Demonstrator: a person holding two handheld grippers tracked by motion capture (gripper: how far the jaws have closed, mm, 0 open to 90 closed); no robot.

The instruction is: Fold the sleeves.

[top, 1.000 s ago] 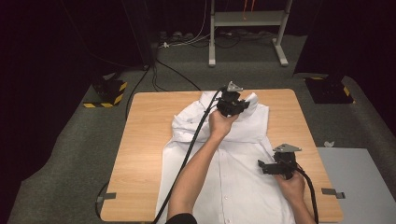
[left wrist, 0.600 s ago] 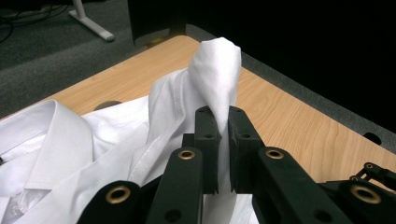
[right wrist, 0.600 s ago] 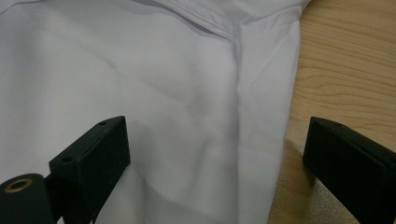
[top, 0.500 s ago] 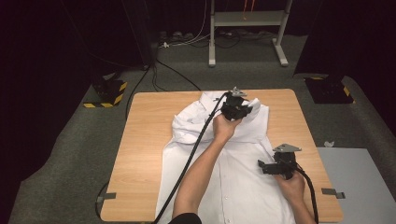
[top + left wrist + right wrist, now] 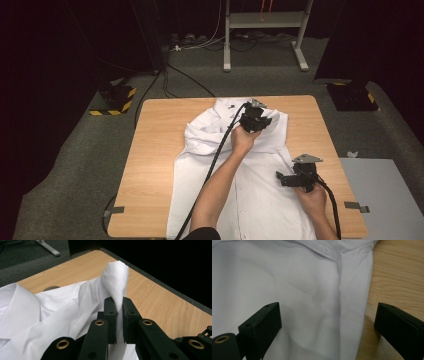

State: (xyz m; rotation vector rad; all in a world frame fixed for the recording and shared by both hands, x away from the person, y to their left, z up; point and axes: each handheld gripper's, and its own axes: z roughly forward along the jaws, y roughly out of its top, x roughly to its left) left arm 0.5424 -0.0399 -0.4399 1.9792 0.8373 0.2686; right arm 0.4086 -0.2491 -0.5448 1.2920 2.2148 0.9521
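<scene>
White shirt (image 5: 250, 190) lies flat on the bench (image 5: 155, 150): light, limp, slides easily, so we pinch at seams or folded edges. Left tongs (image 5: 119, 315) are clamped on a fabric peak near the collar; right tongs (image 5: 327, 322) gape over the side seam, nothing held.

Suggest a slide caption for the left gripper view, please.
Left gripper shut on a fold of white shirt above the wooden table.

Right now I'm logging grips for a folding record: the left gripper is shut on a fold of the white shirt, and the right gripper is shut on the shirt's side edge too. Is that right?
Not quite. The left gripper is shut on a fold of the white shirt, but the right gripper is open: the right gripper view shows its jaws standing wide apart above the shirt's side edge, clamping nothing.
</scene>
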